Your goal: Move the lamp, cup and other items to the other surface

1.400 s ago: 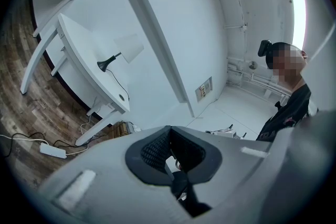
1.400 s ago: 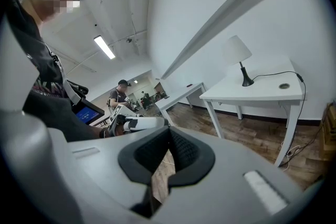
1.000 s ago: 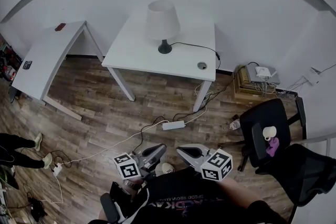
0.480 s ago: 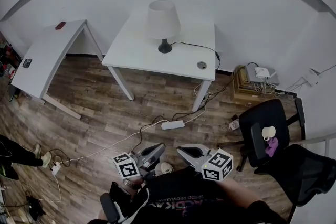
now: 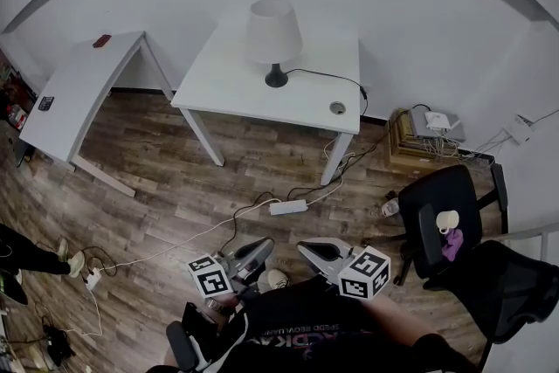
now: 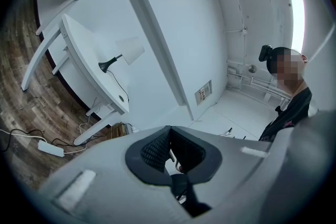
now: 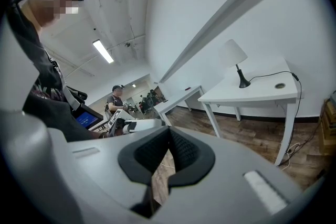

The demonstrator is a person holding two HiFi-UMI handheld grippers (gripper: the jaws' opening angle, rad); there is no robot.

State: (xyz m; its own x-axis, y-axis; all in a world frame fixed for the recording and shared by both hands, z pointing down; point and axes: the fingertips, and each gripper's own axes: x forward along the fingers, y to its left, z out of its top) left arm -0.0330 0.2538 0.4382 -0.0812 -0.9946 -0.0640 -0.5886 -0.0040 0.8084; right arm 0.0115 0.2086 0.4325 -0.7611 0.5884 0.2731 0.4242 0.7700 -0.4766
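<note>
Lamp (image 5: 272, 39) is standing on the white tabletop (image 5: 236, 87) against the far wall, its cord trailing off the right side, and in the head view almost nothing is changing around it: only a bystander's legs (image 5: 22, 251) are drifting further toward the left edge than a second ago. Both tools are hovering low by the person's lap, well apart from the tabletop; the left gripper (image 5: 262, 247) and the right gripper (image 5: 306, 249) are both clenched on nothing. That suggests the task is not yet getting started, and the walk to the lamp is likely coming first. This view alone is showing what looks like a white cup (image 5: 448, 221) sitting on a black chair (image 5: 441, 188) at the right, and a second bare tabletop (image 5: 79, 92) at the left. The left gripper view is looking sideways, catching a power strip (image 6: 51, 148) on the floor. The right gripper view is revealing more people (image 7: 116, 98) working in a further room, hidden from the others.
</note>
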